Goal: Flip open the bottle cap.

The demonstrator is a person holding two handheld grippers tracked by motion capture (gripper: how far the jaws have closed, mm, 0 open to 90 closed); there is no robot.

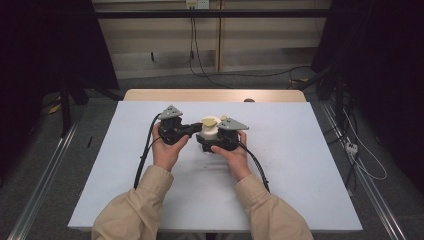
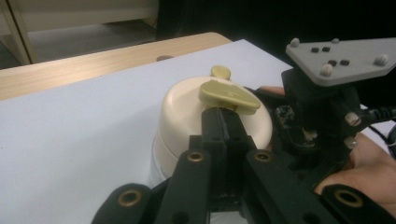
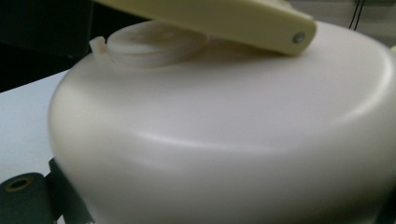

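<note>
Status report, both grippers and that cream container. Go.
Left gripper shut on yellow-green lid handle. Right gripper clasps cream container body. White table around it bare.

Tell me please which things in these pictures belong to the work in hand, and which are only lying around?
In the work:
- cream container
- its yellowish handle, pinched by the left gripper
- right gripper, around the container's body

Lying around:
- small dark round thing on the table's far edge
- cables on the floor
</note>
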